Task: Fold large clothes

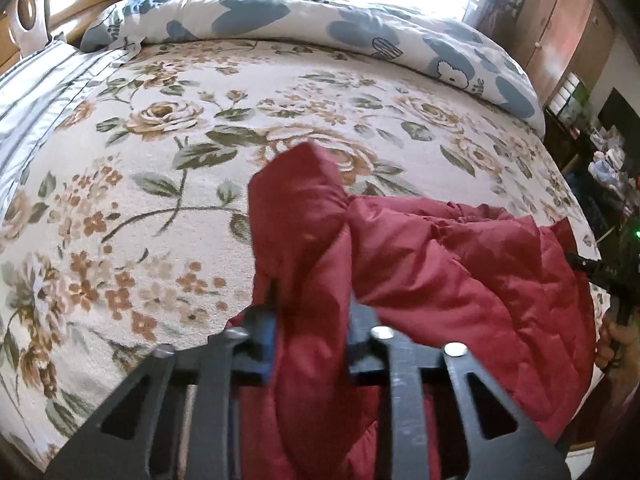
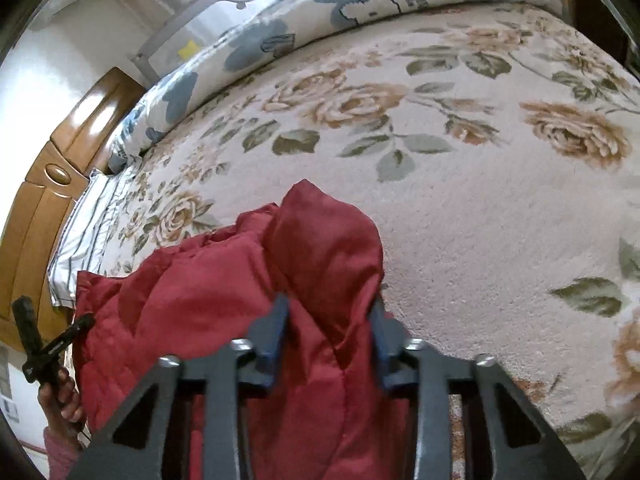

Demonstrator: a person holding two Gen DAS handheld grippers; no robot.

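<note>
Red quilted jacket [image 1: 460, 264] bunched at the bed's near edge, 6 o'clock, on floral blanket [image 1: 160, 140]. Left gripper [image 1: 310, 320] and right gripper [image 2: 330, 320] each clamp a fabric bunch. Risk: slick padded cloth slipping from either pinch, skewing the fold.

the red jacket [image 1: 460, 264] runs off the bottom edge, its lower part hidden.

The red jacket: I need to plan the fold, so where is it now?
The red jacket lies at the near edge of the floral bedspread, bunched between both wrist views' jaws.
</note>
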